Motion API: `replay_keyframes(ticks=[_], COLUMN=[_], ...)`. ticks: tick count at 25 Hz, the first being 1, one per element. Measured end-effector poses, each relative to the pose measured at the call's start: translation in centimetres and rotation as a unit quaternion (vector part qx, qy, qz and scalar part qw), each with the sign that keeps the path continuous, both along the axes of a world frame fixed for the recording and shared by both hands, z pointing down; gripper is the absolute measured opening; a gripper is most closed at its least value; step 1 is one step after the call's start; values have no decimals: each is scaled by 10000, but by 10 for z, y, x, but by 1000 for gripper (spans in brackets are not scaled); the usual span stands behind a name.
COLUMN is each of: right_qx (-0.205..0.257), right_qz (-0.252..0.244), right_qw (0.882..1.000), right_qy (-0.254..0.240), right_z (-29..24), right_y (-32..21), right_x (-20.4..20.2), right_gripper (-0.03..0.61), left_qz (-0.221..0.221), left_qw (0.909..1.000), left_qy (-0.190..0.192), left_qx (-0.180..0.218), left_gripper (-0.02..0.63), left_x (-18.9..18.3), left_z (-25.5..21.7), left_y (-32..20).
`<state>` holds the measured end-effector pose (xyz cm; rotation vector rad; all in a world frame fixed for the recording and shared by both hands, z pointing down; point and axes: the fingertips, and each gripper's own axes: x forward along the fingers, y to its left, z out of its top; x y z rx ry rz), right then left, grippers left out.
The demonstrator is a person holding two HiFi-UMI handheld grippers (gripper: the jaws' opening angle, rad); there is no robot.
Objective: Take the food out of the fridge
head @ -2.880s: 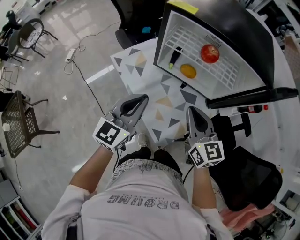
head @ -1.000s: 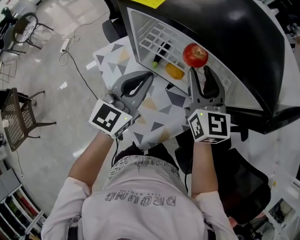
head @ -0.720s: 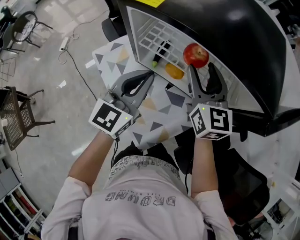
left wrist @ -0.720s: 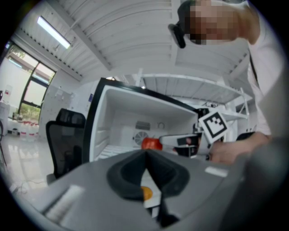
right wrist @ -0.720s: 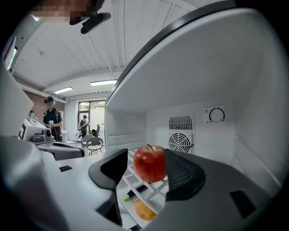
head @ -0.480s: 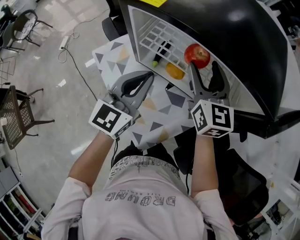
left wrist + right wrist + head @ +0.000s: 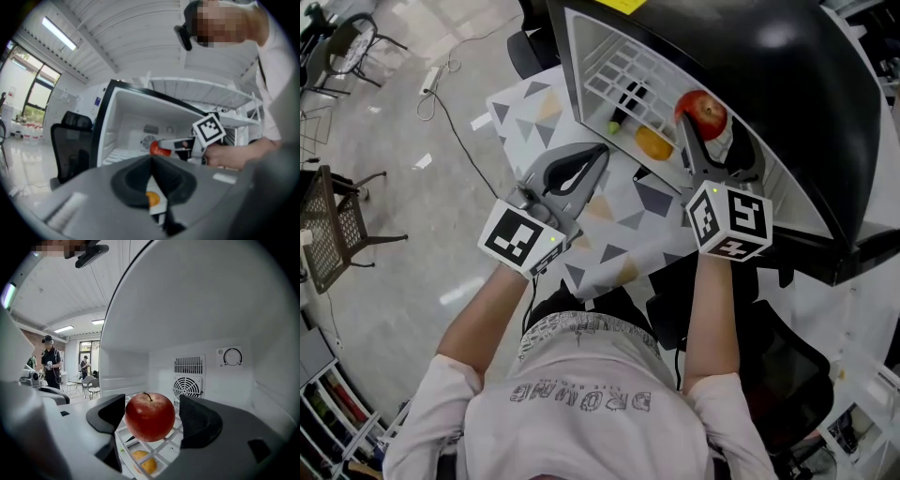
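Observation:
A small black fridge (image 7: 787, 66) stands open on the table, with a white wire shelf (image 7: 614, 67) inside. On the shelf sits a red apple (image 7: 705, 111) (image 7: 150, 416). Lower down lie an orange (image 7: 653, 142) (image 7: 145, 465) and a dark stick-like item with a green end (image 7: 623, 105). My right gripper (image 7: 711, 129) (image 7: 152, 416) reaches into the fridge. Its jaws are opening with the apple between them, and a gap shows at the right pad. My left gripper (image 7: 598, 152) (image 7: 151, 161) hovers shut and holds nothing, just outside the fridge opening, level with the orange.
The fridge rests on a table with a triangle-patterned cloth (image 7: 619, 234). A black office chair (image 7: 783, 366) stands right of me, a metal chair (image 7: 333, 234) far left on the floor, with a cable (image 7: 455, 122) trailing there. People stand far off (image 7: 49, 364).
My right gripper has pushed forward into the fridge and its jaws have widened from narrow to either side of the apple. The left gripper has kept still.

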<state>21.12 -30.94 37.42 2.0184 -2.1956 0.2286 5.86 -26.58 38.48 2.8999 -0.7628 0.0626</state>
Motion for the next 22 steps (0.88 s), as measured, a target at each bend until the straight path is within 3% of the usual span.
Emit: replay_keyframes(ticks=[12,22], right_qx=[-264,-160], right_qz=[-134,-104], right_qw=[9995,9996], right_qy=[115,191], right_z=[11,5], right_y=[-14,-8], right_x=[-5,-6], right_gripper=[326,325], left_qz=[-68,-19], left_qw=[10000,10000], left_qy=[-46,-34], left_qx=[-33,14], left_gripper=[8,8], left_x=[-7,-11], left_z=[3,-2], left_y=[-5,0])
